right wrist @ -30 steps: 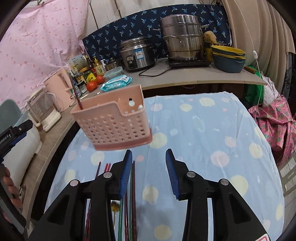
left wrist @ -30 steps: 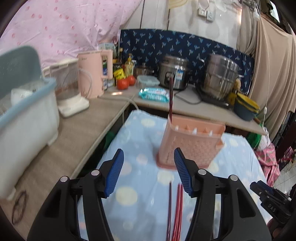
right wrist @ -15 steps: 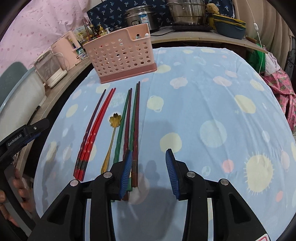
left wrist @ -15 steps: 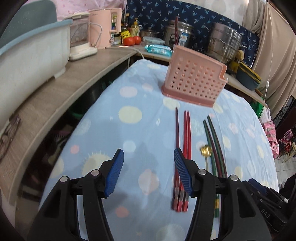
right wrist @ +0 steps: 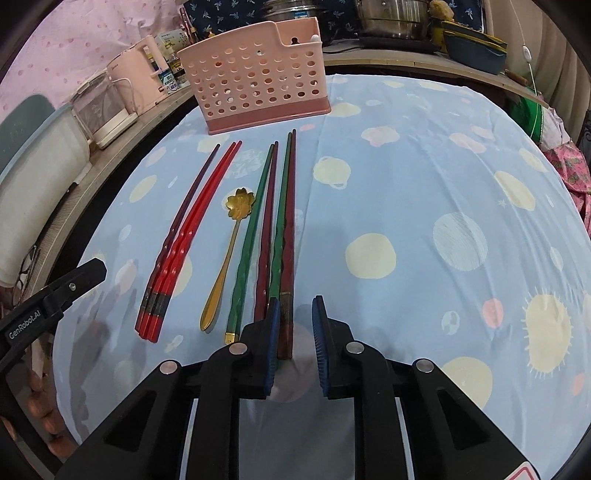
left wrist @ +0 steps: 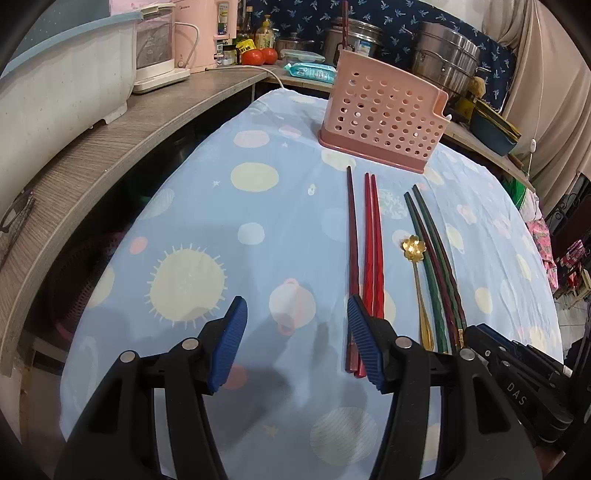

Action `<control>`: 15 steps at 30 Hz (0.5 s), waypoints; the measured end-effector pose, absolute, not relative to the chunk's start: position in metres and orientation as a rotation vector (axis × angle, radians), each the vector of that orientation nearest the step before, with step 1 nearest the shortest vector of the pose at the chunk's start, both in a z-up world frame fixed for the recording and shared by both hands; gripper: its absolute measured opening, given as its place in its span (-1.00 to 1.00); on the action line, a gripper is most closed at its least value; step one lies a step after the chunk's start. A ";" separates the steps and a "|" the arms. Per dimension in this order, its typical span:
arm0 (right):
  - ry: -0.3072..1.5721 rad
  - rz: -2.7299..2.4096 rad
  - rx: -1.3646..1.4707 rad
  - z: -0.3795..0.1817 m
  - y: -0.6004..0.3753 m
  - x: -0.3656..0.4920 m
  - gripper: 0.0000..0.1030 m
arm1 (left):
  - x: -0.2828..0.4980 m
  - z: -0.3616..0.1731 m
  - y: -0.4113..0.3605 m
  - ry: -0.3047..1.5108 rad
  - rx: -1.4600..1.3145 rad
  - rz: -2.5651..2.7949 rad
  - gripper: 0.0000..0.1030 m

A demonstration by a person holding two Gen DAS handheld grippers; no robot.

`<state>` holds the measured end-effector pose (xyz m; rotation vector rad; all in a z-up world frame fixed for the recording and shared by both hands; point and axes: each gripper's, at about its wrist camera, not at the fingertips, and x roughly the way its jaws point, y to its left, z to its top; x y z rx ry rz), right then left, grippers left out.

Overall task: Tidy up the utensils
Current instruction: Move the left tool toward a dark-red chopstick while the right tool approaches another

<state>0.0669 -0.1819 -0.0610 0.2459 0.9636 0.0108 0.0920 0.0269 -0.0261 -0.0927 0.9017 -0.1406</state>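
1. Utensils lie in a row on the dotted blue tablecloth [right wrist: 424,177], handles toward the grippers, tips toward the pink caddy [right wrist: 255,70] at the far end. One dark chopstick [left wrist: 344,22] already stands in the caddy, seen in left wrist view.
2. L to R in right wrist view: red chopsticks [right wrist: 184,236] w/ a darker one alongside, gold flower spoon [right wrist: 231,243], then green and maroon chopsticks [right wrist: 273,221] packed side by side, touching.
3. Right gripper [right wrist: 293,332]: jaws apart, low over the cloth, straddling the handle end of the rightmost brown-handled chopstick [right wrist: 289,229]. Left finger is close against it, right finger has a gap. Not clamped yet.
4. Left gripper [left wrist: 295,332]: jaws wide apart, holding nothing, just left of the red set's handle ends.
5. Handling, my guess: chopsticks are light, stiff, glossy, so prob slippery and apt to roll or pivot in a pinch. The faceted, thicker handle end gives best bite; grab there, squarely across.
6. Risk: neighbours touch, so closing may catch two or nudge the next one. Spoon is thin and flat on soft cloth; pinch mid-handle, edges hard to get under.
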 end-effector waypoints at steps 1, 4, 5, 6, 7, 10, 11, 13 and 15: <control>0.961 0.010 0.243 -0.061 -0.182 0.067 -0.71 | 0.092 -0.027 0.027 0.904 -0.092 -0.141 0.04; 0.958 0.003 0.236 -0.062 -0.183 0.068 -0.71 | 0.091 -0.030 0.026 0.910 -0.089 -0.145 0.04; 0.959 0.000 0.238 -0.063 -0.184 0.068 -0.71 | 0.090 -0.031 0.025 0.912 -0.088 -0.147 0.04; 0.960 0.000 0.244 -0.063 -0.186 0.068 -0.71 | 0.090 -0.031 0.025 0.915 -0.086 -0.149 0.04; 0.960 -0.001 0.247 -0.064 -0.187 0.068 -0.71 | 0.090 -0.032 0.025 0.917 -0.085 -0.149 0.04; 0.960 -0.007 0.244 -0.064 -0.189 0.067 -0.71 | 0.088 -0.035 0.024 0.926 -0.080 -0.152 0.04; 0.968 -0.015 0.240 -0.066 -0.190 0.068 -0.75 | 0.087 -0.037 0.023 0.929 -0.077 -0.154 0.04; 0.971 -0.017 0.247 -0.068 -0.192 0.069 -0.81 | 0.086 -0.039 0.022 0.934 -0.075 -0.157 0.04; 0.971 -0.017 0.247 -0.068 -0.192 0.069 -0.84 | 0.086 -0.041 0.020 0.938 -0.073 -0.162 0.04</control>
